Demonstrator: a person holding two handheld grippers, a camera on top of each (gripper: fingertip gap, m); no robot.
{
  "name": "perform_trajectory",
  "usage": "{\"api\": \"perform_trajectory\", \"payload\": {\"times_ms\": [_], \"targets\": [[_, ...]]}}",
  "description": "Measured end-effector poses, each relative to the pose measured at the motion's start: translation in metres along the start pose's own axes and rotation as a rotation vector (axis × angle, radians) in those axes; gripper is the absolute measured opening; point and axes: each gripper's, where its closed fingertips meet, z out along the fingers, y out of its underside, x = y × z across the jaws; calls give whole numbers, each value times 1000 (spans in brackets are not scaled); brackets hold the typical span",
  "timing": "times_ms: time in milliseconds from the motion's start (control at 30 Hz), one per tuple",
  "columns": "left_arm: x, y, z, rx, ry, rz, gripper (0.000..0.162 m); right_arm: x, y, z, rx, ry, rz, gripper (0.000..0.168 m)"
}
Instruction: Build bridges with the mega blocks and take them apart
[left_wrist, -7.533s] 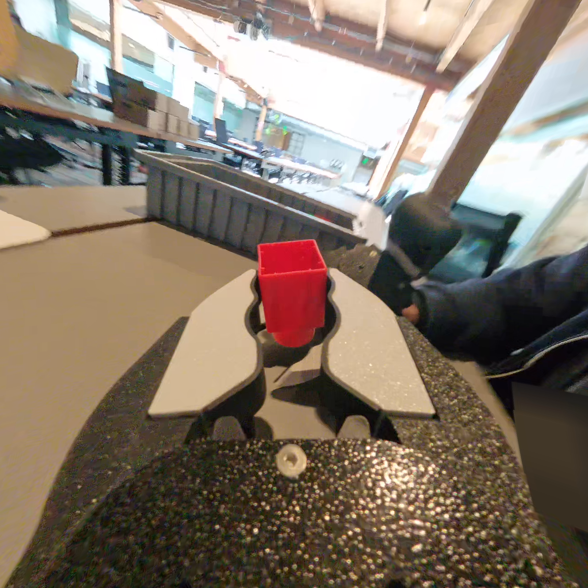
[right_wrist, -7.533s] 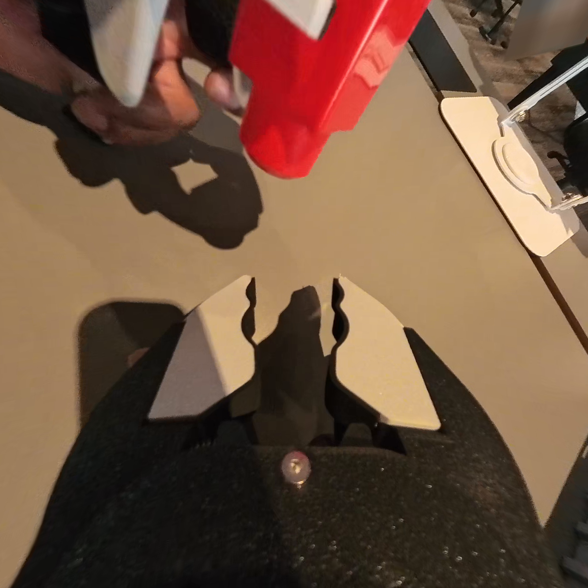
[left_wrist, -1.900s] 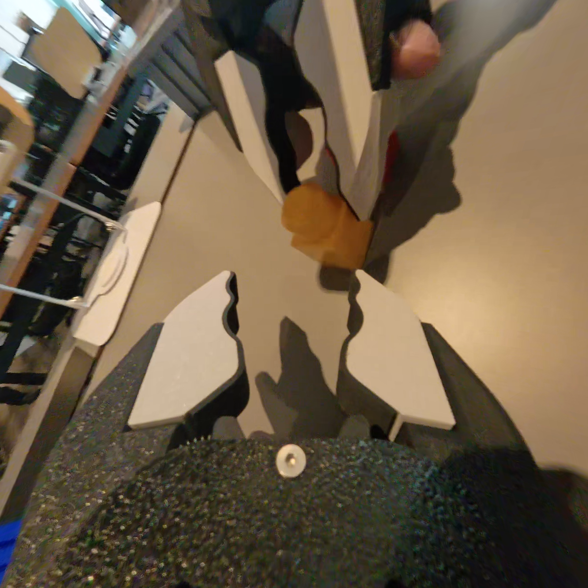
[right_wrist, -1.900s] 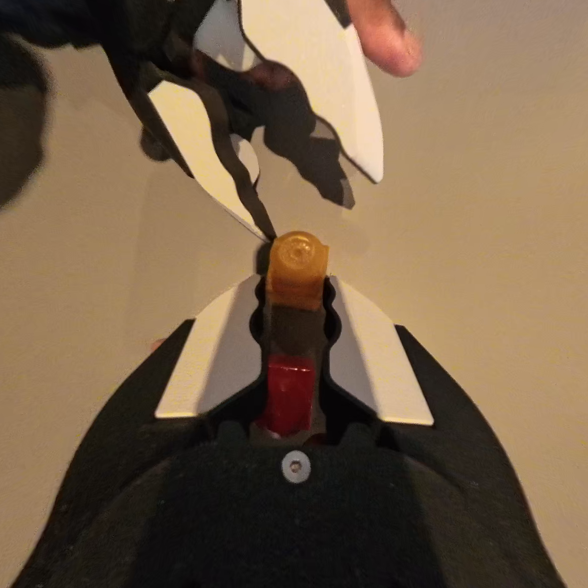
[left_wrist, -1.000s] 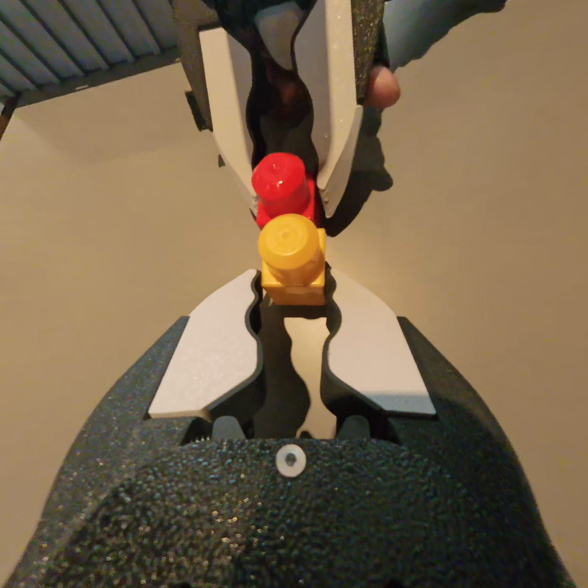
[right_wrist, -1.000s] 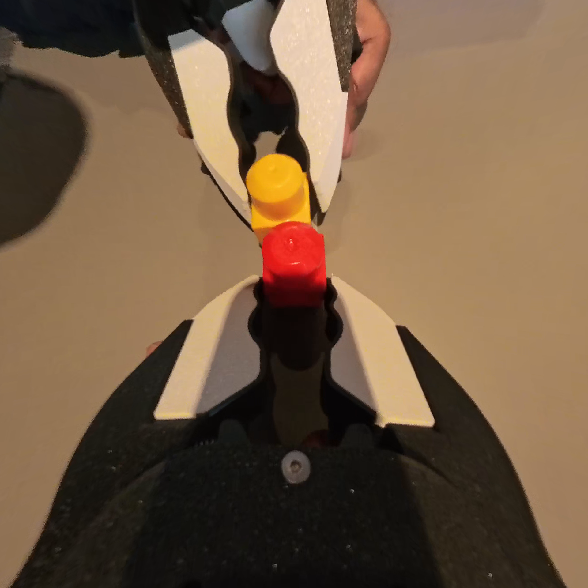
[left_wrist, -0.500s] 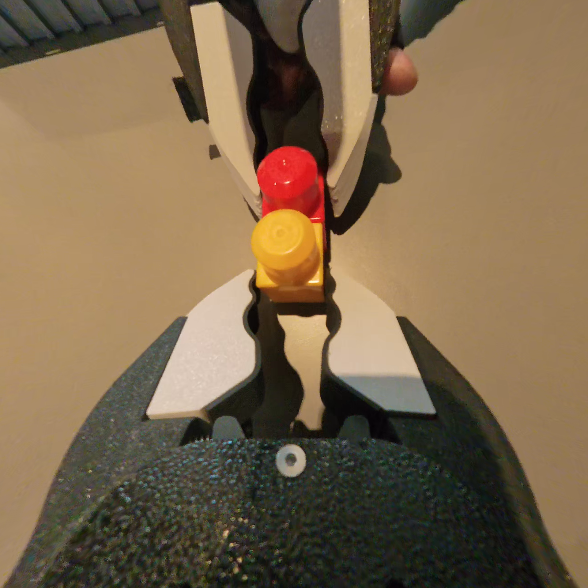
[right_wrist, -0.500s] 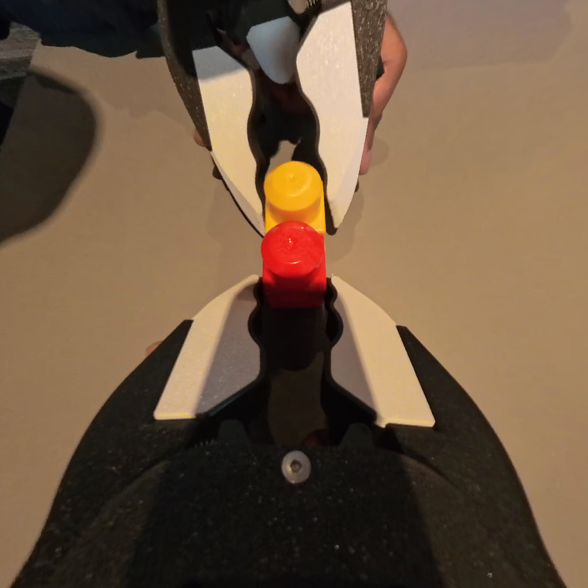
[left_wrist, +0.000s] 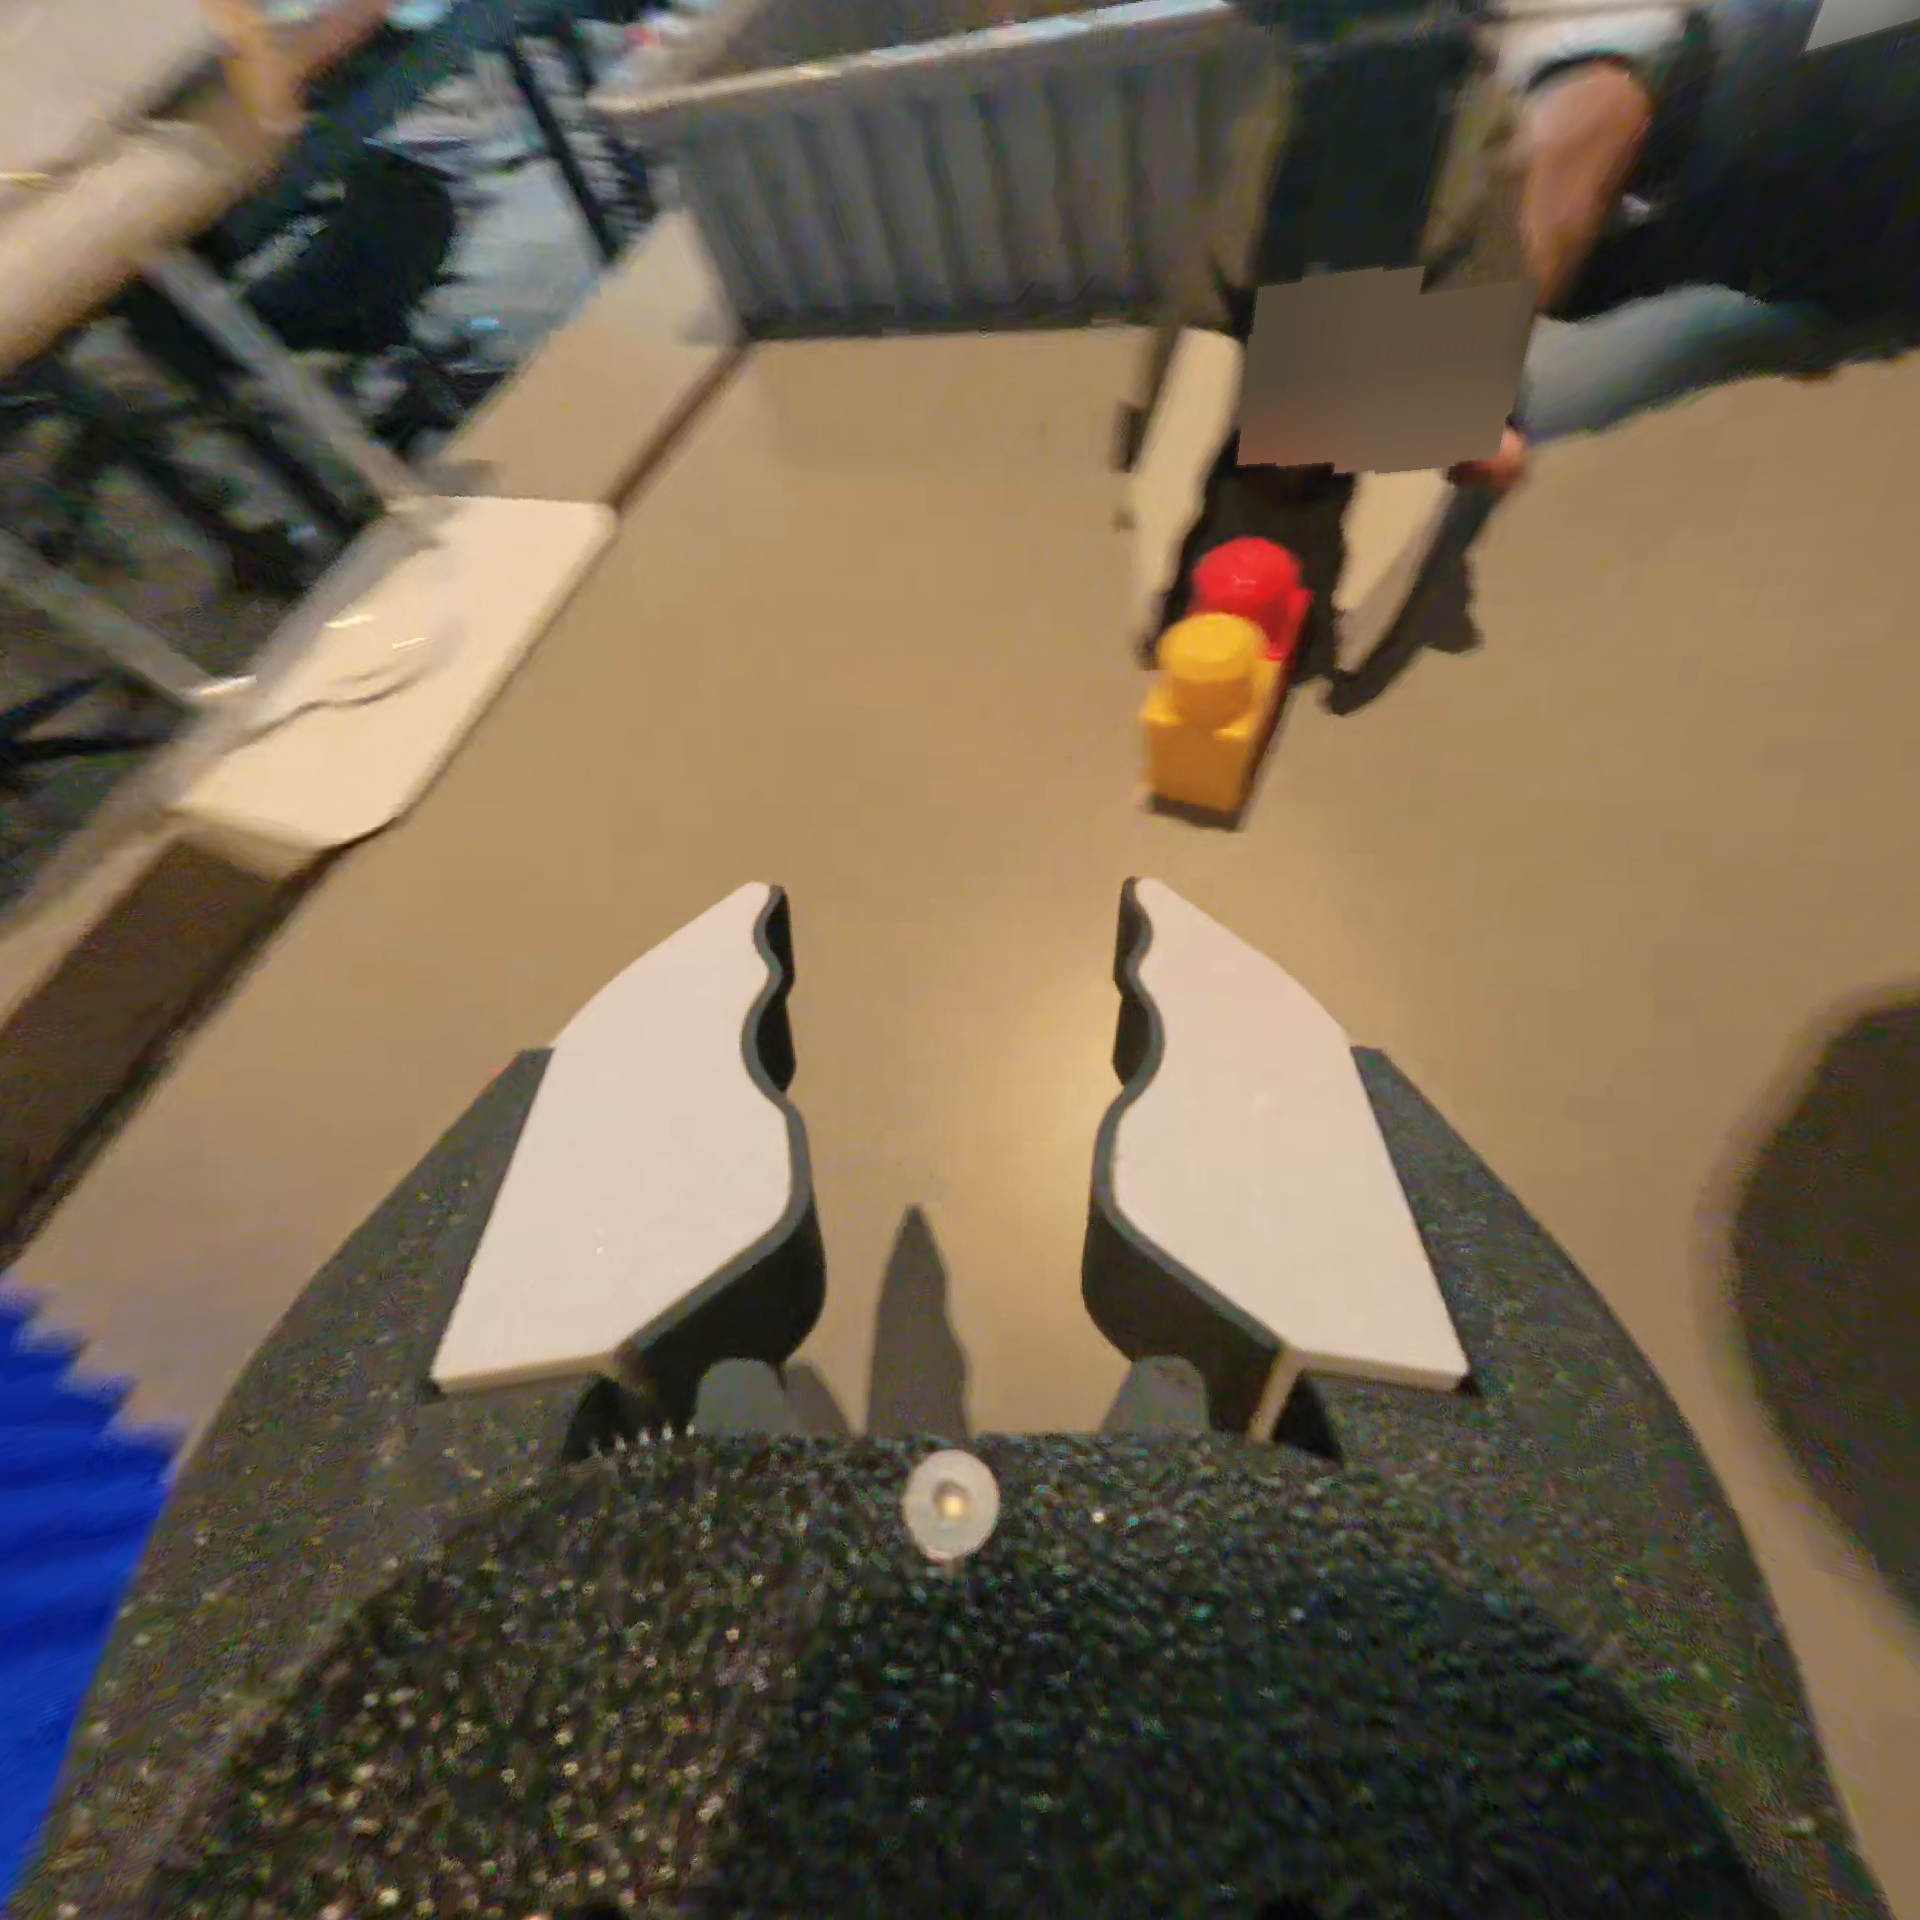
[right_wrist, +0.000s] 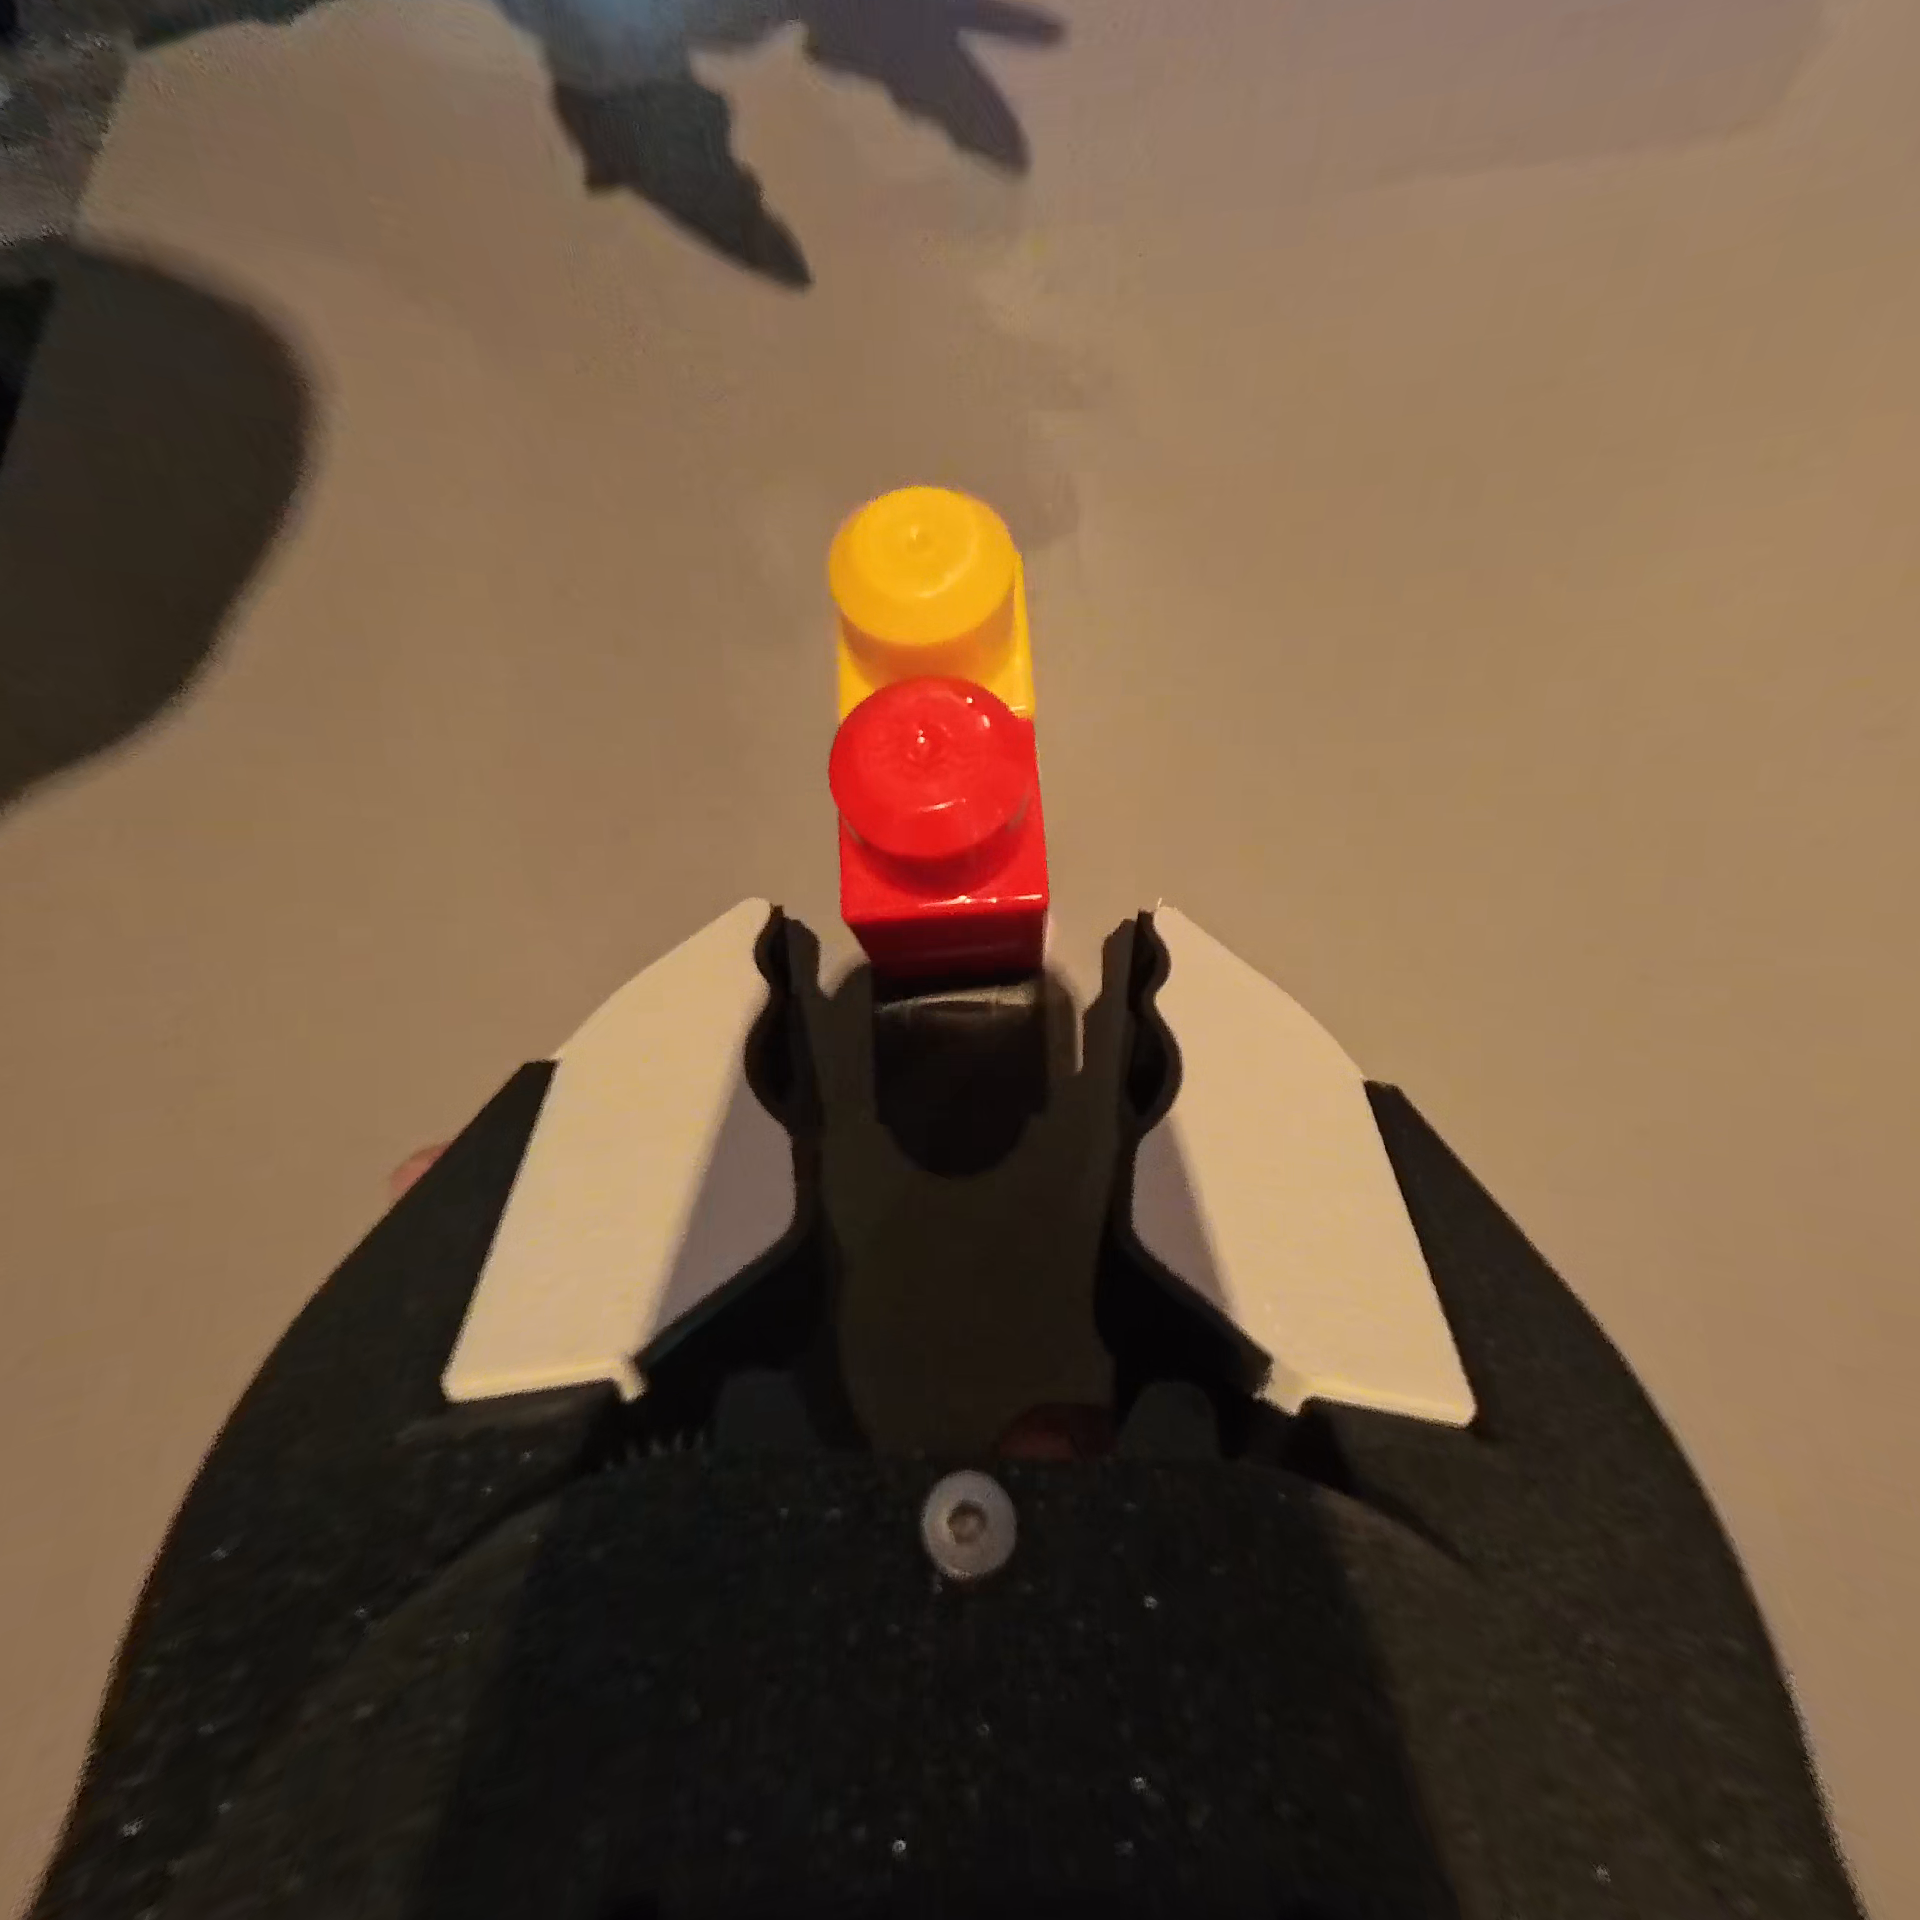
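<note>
A yellow block (left_wrist: 1210, 717) and a red block (left_wrist: 1252, 587) stand side by side, touching, on the tan table (left_wrist: 883, 727). My left gripper (left_wrist: 951, 904) is open and empty, well back from the yellow block. My right gripper (right_wrist: 958, 920) is open, with its tips on either side of the near end of the red block (right_wrist: 940, 831) and not touching it. The yellow block (right_wrist: 925, 592) is just beyond the red one. In the left wrist view the right gripper's fingers (left_wrist: 1387, 561) flank the red block.
A white table (left_wrist: 416, 644) and dark chair frames (left_wrist: 260, 416) stand to the left. A grey ribbed panel (left_wrist: 935, 208) runs along the far edge. A person's arm (left_wrist: 1579, 156) is at the top right. A blue thing (left_wrist: 52, 1507) is at the lower left. Spacing between my two grippers at the tips: around 20 centimeters.
Both grippers have opened and let go of their blocks. The left gripper has pulled well back from the yellow block. The two blocks now stand together on the table.
</note>
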Motion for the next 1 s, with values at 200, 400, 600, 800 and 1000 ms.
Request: {"api": "perform_trajectory", "payload": {"times_ms": [200, 400, 600, 800, 1000], "targets": [[-138, 60, -137, -263, -455, -222, 57, 0, 1, 1, -12, 2, 0, 64], [-202, 181, -128, -559, -333, -551, 64, 2, 3, 4, -36, -3, 25, 63], [-212, 196, -79, -629, -169, -561, 67, 5, 3, 4, -34, 3, 59, 59], [-195, 215, -68, -727, -84, -499, 12, 7, 0, 3, -8, -17, 95, 57], [-188, 215, -91, -805, -82, -441, 13, 6, 0, 2, -2, -34, 102, 56]]}}
